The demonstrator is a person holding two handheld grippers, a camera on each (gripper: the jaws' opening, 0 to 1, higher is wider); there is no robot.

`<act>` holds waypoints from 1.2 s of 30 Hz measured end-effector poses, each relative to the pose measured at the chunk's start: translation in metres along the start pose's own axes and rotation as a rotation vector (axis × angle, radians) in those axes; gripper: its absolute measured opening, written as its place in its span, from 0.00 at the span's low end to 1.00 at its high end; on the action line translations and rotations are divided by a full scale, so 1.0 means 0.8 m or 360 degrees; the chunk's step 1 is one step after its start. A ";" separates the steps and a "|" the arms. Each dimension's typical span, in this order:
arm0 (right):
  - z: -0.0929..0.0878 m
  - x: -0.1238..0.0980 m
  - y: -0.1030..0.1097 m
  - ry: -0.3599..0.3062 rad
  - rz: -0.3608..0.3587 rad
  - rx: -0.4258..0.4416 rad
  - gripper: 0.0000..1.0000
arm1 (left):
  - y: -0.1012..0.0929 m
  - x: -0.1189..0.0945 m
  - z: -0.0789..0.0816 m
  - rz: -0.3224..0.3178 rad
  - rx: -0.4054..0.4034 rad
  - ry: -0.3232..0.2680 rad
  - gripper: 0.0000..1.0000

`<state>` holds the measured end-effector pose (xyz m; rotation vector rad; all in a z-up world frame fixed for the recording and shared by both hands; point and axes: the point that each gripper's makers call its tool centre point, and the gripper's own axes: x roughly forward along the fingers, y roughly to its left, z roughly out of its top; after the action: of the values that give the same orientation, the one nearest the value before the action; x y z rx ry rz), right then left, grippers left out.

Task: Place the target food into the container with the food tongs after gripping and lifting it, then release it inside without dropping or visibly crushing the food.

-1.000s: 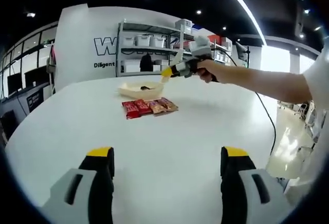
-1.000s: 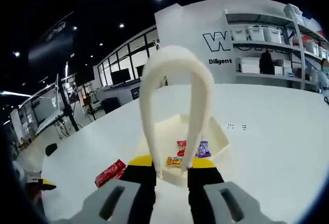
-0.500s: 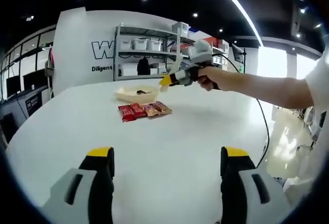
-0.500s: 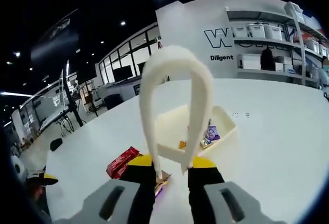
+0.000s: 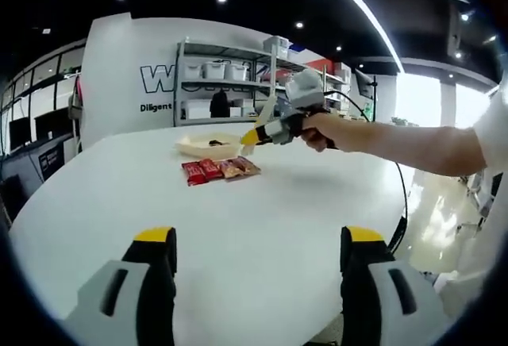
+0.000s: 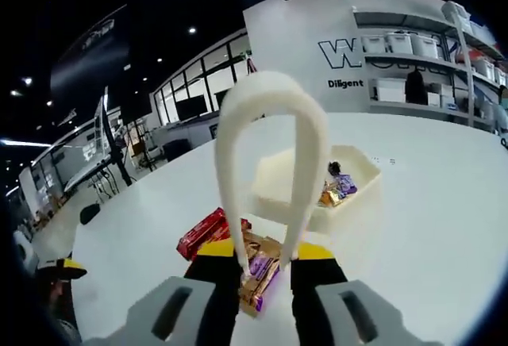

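Cream food tongs (image 6: 270,96) loop up between the jaws of my right gripper (image 6: 266,251), which is shut on them. Their two ends hang just above a brown and purple snack packet (image 6: 258,273) lying on the white table. A red packet (image 6: 206,233) lies to its left. Beyond stands the cream container (image 6: 282,181) with a few wrapped snacks (image 6: 337,187) inside. In the left gripper view, my left gripper (image 5: 259,243) stands open over bare table, far from the container (image 5: 208,148), the row of packets (image 5: 218,169) and the right gripper (image 5: 274,128).
The round white table (image 5: 262,203) has wide free room around the packets. A person's arm (image 5: 397,138) reaches in from the right. Shelving with white bins (image 5: 230,76) stands behind the table; a cable (image 5: 409,203) hangs off the table's right edge.
My right gripper with the tongs has drawn back from above the container to above the packets on the table. The tongs hold nothing. My left gripper stays open.
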<state>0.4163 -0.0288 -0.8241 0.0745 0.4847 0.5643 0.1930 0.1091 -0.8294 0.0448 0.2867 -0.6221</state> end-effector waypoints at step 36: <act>-0.011 -0.023 -0.019 0.0022 -0.0170 -0.0231 0.18 | -0.002 -0.014 0.005 0.0016 0.0012 -0.0027 0.83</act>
<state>0.4065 -0.0521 -0.8273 -0.0935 0.4571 0.4937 0.1844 0.1134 -0.8225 0.0485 0.2678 -0.6133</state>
